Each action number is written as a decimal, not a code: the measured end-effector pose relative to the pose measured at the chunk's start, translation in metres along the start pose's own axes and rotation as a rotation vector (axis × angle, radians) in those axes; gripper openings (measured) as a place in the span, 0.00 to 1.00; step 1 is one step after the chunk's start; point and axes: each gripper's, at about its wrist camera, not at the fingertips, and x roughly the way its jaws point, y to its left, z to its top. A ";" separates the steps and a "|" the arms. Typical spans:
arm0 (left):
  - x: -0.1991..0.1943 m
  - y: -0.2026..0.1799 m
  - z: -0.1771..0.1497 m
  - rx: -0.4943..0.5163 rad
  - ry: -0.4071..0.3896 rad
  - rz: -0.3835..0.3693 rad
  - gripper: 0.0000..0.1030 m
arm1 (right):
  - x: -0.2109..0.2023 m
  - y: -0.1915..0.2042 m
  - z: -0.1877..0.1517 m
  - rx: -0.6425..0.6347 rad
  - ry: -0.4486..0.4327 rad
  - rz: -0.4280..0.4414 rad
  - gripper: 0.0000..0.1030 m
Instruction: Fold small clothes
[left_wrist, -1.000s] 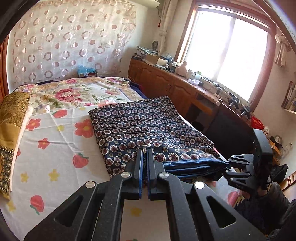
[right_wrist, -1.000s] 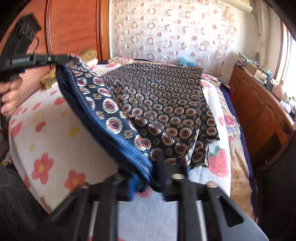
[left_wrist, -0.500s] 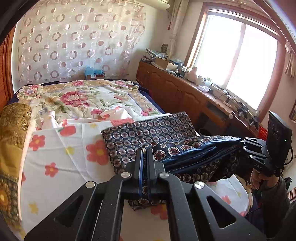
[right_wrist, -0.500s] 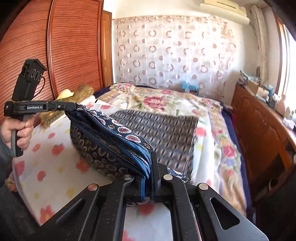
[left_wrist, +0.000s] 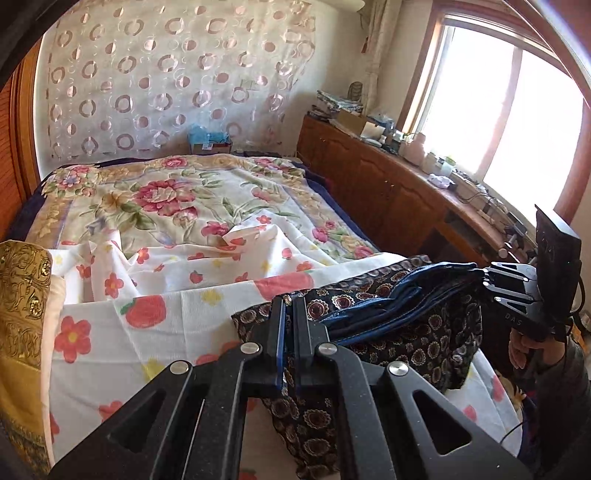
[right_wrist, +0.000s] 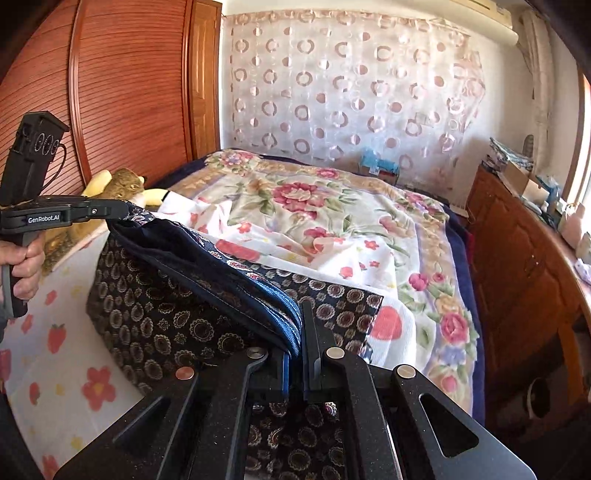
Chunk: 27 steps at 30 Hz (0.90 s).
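Both fingers (left_wrist: 300, 325) (right_wrist: 309, 332) clamped on patterned garment (right_wrist: 166, 314).

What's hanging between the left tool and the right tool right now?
The dark patterned garment, its blue-edged band pulled taut from the left tool to the right tool; clearest in the right wrist view.

**The bedroom around me**

Ahead of me a sheer curtain (left_wrist: 177, 81) with ring patterns covers the far wall. To my right, bright daylight pours through a wood-framed window (left_wrist: 509, 122) above a long wooden cabinet (left_wrist: 388, 192) cluttered on top. To my left stand ribbed reddish wooden doors (right_wrist: 129, 92). A flowered bedspread (left_wrist: 177, 199) covers the bed.
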 end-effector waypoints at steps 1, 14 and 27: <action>0.006 0.003 0.001 -0.007 0.011 0.010 0.04 | 0.008 -0.002 0.005 0.002 0.009 -0.002 0.04; 0.003 -0.004 -0.036 0.065 0.116 -0.023 0.70 | 0.011 0.001 0.038 0.093 0.019 -0.099 0.46; 0.048 0.003 -0.052 0.006 0.233 -0.064 0.70 | -0.020 0.027 0.024 0.060 0.007 -0.152 0.37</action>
